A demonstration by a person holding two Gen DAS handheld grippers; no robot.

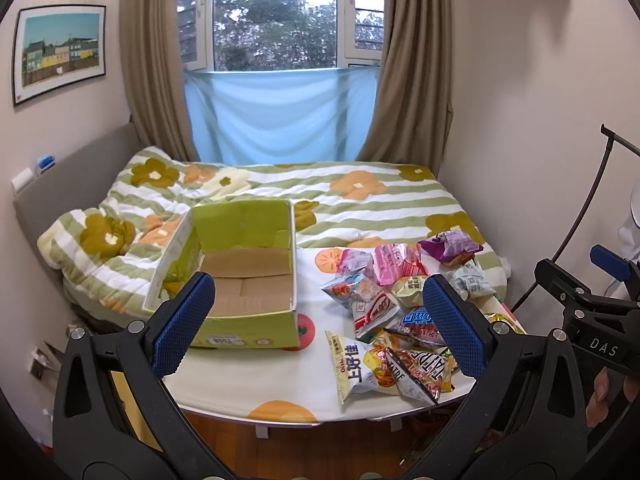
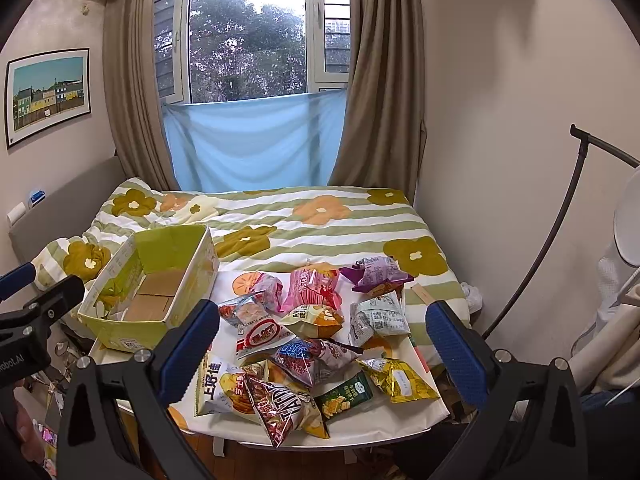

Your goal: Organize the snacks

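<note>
Jaws wide apart and empty above a white table (image 2: 424, 412) before a curtained bedroom's bed (image 2: 320, 224).

Left wrist view: raised off the table's (image 1: 248, 396) near edge, facing the window (image 1: 276, 16); cardboard box (image 1: 240, 276) near 12 o'clock, snack pile (image 1: 400, 320) at 2. Right wrist view sits further right, same heading: snack pile (image 2: 316, 344) dead ahead, box (image 2: 152, 292) at 10. Both share table, bed (image 2: 320, 220), window.
</note>
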